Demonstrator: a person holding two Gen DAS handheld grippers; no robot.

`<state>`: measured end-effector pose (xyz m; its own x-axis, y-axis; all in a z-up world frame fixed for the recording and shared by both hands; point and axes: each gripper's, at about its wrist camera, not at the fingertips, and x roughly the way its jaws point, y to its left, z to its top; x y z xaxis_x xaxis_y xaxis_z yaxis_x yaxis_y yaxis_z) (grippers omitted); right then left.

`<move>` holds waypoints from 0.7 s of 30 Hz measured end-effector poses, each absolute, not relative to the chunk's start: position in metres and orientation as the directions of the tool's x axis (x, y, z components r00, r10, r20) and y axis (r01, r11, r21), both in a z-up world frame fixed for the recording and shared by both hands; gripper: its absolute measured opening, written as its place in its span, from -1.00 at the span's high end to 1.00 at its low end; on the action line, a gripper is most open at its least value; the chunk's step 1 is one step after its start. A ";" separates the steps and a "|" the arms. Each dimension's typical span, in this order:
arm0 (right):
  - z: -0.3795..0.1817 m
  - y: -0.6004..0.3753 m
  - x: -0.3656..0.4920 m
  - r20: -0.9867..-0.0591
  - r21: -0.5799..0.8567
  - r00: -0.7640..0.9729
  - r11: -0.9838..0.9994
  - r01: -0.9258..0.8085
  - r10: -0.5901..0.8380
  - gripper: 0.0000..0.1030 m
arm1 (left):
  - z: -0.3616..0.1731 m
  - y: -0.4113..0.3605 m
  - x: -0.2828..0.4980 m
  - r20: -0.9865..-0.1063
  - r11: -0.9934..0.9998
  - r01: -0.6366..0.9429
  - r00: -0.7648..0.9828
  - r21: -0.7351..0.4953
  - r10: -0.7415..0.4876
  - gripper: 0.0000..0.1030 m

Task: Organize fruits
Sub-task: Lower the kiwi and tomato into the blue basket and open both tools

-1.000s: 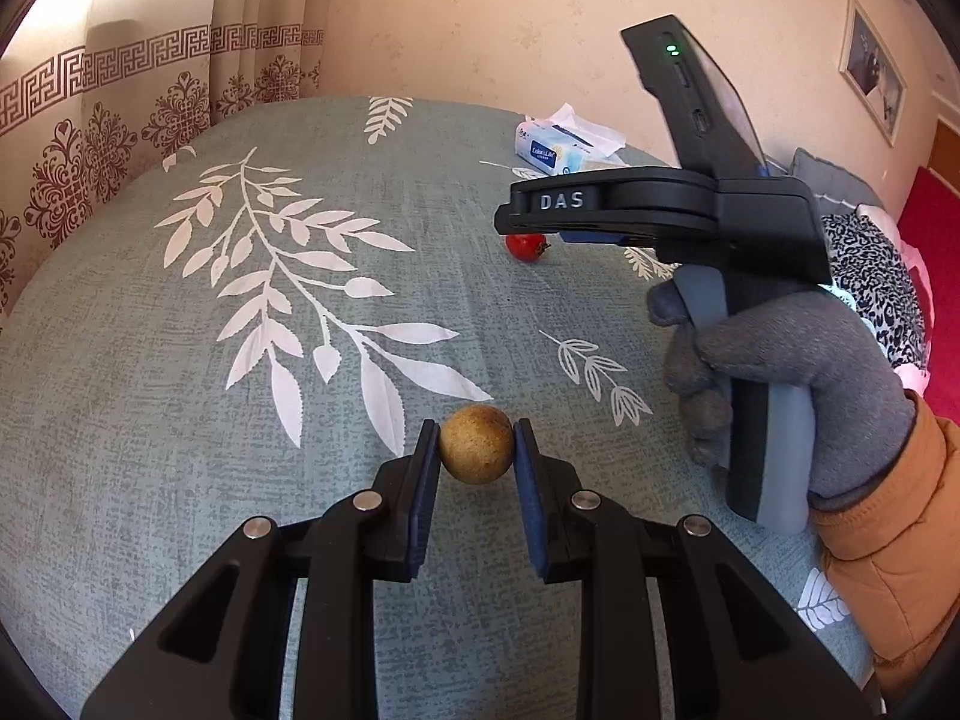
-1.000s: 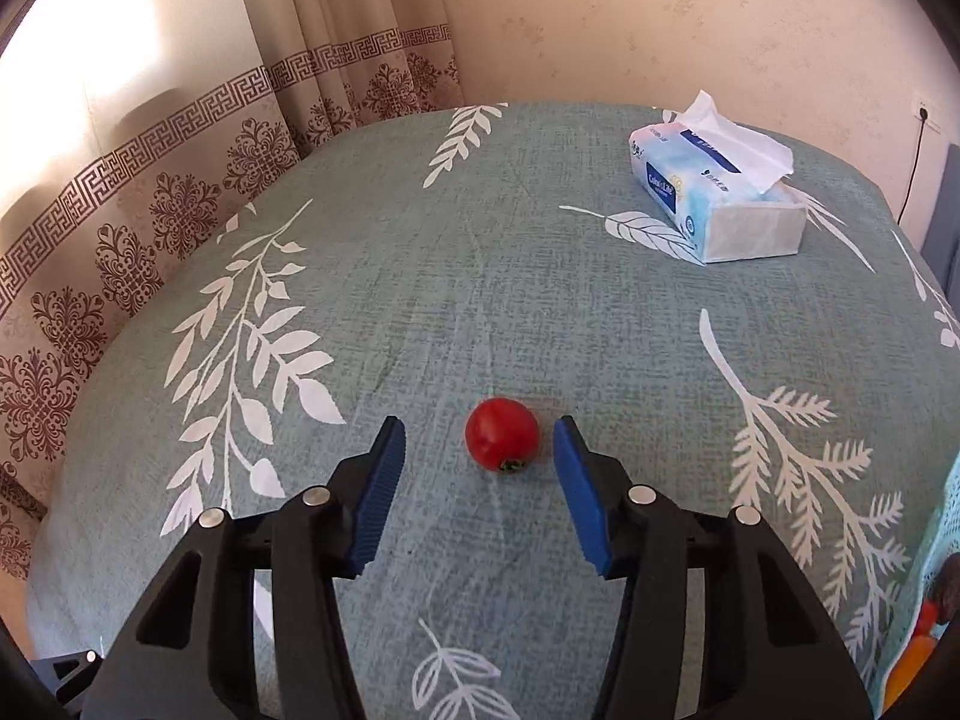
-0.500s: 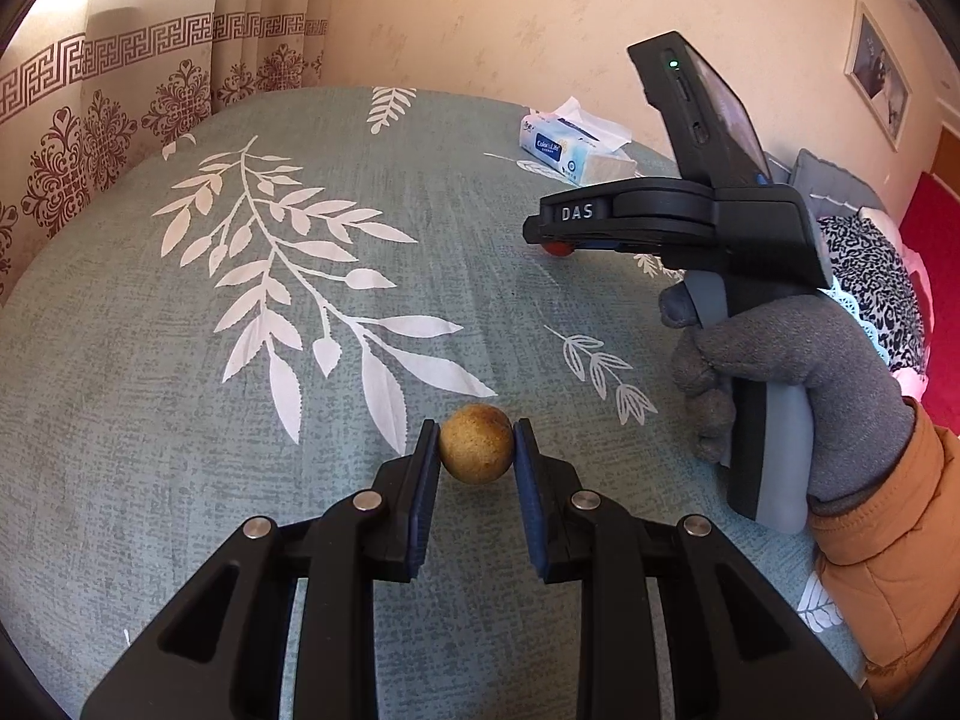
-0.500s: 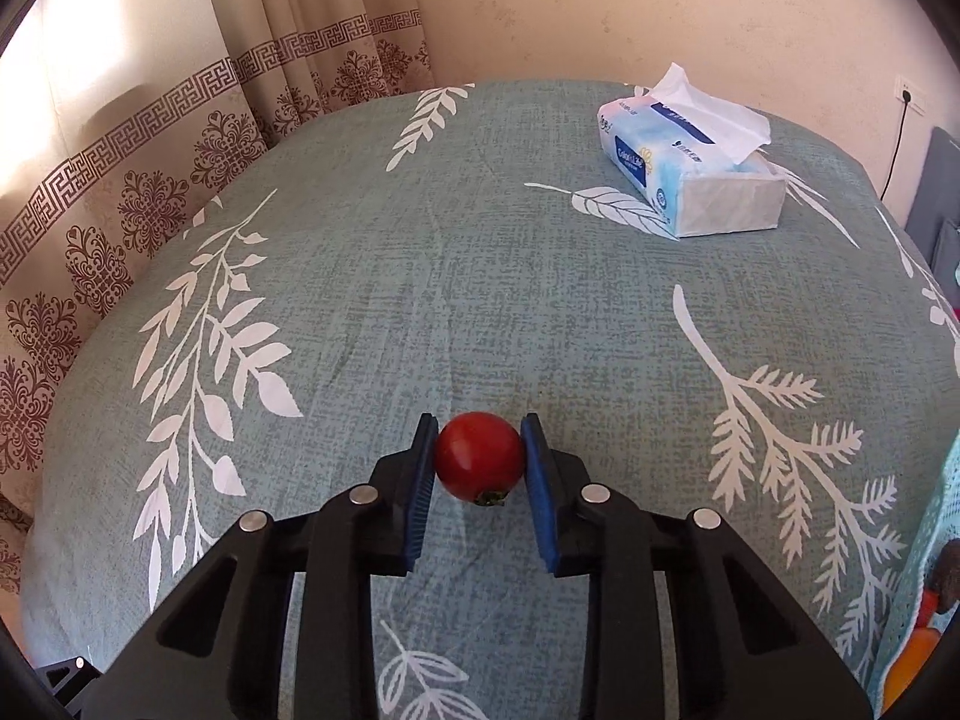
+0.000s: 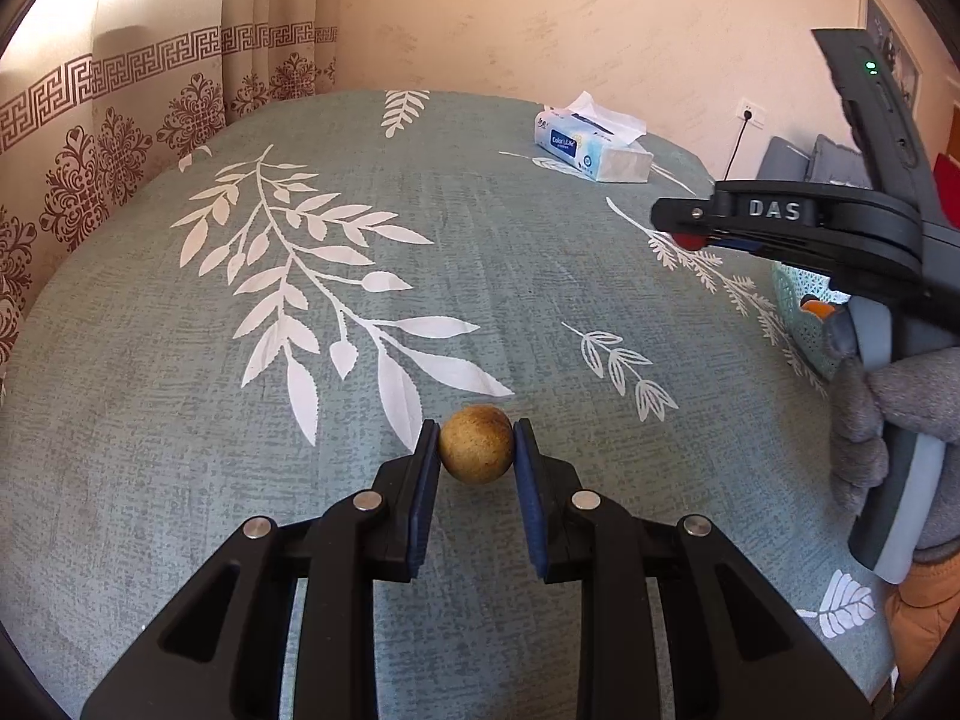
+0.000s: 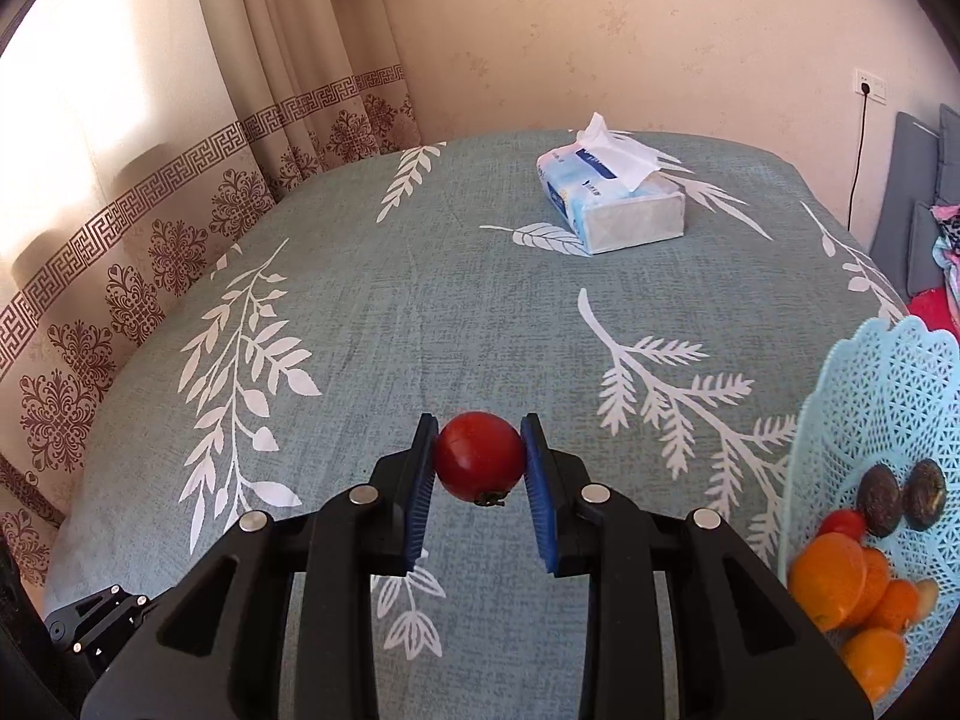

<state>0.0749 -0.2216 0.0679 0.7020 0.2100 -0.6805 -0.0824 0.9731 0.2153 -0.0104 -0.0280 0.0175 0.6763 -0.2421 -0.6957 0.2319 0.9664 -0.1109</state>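
Note:
My left gripper (image 5: pixel 476 450) is shut on a small round tan fruit (image 5: pixel 476 445) and holds it just above the teal tablecloth (image 5: pixel 360 312). My right gripper (image 6: pixel 478 462) is shut on a red tomato (image 6: pixel 478 463) and holds it raised above the cloth. In the left wrist view the right gripper (image 5: pixel 684 228) is at the right, with a bit of the red tomato (image 5: pixel 689 239) showing under it. A light blue lattice basket (image 6: pixel 870 396) at the right holds oranges (image 6: pixel 831 579), a small red fruit and two dark fruits (image 6: pixel 879 498).
A tissue pack (image 6: pixel 612 204) lies at the far side of the table; it also shows in the left wrist view (image 5: pixel 591 147). Patterned curtains (image 6: pixel 150 228) hang along the left edge. A grey-gloved hand (image 5: pixel 888 414) holds the right gripper.
The right gripper closed on the tomato, lifted it and moved right toward the basket. The left gripper kept its hold on the tan fruit.

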 end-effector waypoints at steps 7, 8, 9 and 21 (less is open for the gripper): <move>0.079 -0.255 0.041 -0.651 0.226 0.738 0.973 -0.033 0.177 0.44 | 0.023 -0.034 -0.013 -0.690 0.976 0.209 0.698 -0.060 -0.192 0.52; 0.079 -0.261 0.037 -0.648 0.230 0.742 0.973 -0.024 0.171 0.44 | 0.024 -0.035 -0.013 -0.689 0.976 0.209 0.700 -0.056 -0.189 0.52; 0.080 -0.266 0.033 -0.644 0.234 0.747 0.972 -0.016 0.167 0.44 | 0.025 -0.036 -0.013 -0.687 0.977 0.209 0.702 -0.052 -0.187 0.52; 0.087 -0.345 -0.016 -0.606 0.244 0.795 0.958 0.154 0.026 0.44 | 0.045 -0.077 -0.020 -0.647 0.962 0.271 0.738 0.022 -0.193 0.52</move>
